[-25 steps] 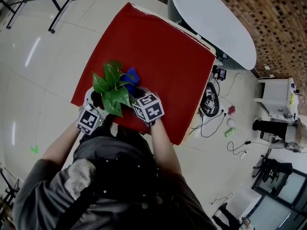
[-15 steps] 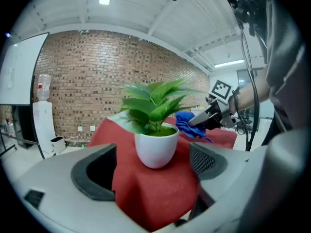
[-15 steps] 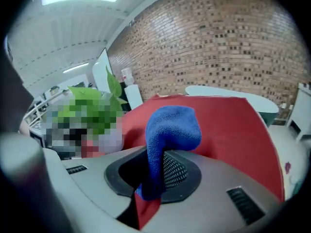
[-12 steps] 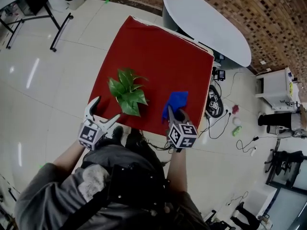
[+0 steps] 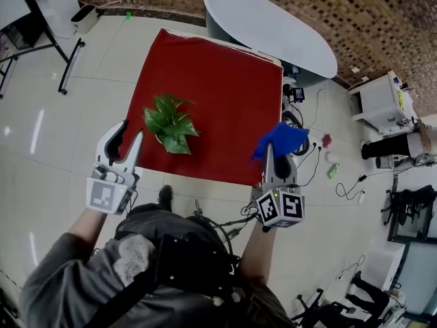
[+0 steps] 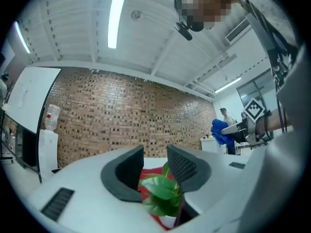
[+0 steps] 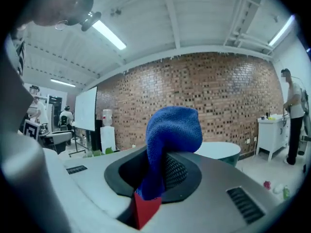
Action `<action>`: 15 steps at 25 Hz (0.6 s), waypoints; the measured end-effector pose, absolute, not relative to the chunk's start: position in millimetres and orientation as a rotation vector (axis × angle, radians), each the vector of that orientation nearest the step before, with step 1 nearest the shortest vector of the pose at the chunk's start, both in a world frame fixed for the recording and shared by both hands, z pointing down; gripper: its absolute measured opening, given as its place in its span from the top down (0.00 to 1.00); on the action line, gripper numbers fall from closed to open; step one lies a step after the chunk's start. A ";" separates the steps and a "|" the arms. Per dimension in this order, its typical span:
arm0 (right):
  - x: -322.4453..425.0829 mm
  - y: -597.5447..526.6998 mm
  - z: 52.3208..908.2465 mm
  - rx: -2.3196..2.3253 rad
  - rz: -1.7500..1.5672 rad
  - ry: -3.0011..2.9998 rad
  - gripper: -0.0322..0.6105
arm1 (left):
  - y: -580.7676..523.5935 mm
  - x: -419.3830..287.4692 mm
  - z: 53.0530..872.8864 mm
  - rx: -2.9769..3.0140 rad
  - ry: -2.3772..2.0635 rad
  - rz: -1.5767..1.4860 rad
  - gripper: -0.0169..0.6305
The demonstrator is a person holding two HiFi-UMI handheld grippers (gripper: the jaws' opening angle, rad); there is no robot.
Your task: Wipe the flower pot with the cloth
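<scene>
One flower pot (image 5: 169, 123), leaves covering it, on red table (image 5: 218, 74), near-left part, left gripper (image 5: 131, 132) off table's near-left edge, jaws just closing, narrow gap, empty, right gripper (image 5: 271, 154) past near-right corner, clamped on blue cloth (image 5: 281, 139)

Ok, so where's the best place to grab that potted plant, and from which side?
Probably the pot by its side wall, low down below the foliage, coming in level from the near edge of the red table. The leaves spread over the pot and hide its rim from above, so a top-down grab would likely crush them.
</scene>
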State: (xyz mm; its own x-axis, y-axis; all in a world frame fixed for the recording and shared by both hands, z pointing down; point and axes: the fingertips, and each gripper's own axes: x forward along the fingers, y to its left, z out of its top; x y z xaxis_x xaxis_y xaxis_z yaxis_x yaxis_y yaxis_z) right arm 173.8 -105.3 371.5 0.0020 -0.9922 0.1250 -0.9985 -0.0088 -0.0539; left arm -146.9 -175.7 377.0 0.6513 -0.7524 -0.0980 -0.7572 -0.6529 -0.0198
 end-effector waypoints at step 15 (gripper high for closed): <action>187.4 132.9 332.0 2.137 0.061 -2.403 0.83 | 59.2 -79.9 339.6 -2.733 1.356 0.073 0.95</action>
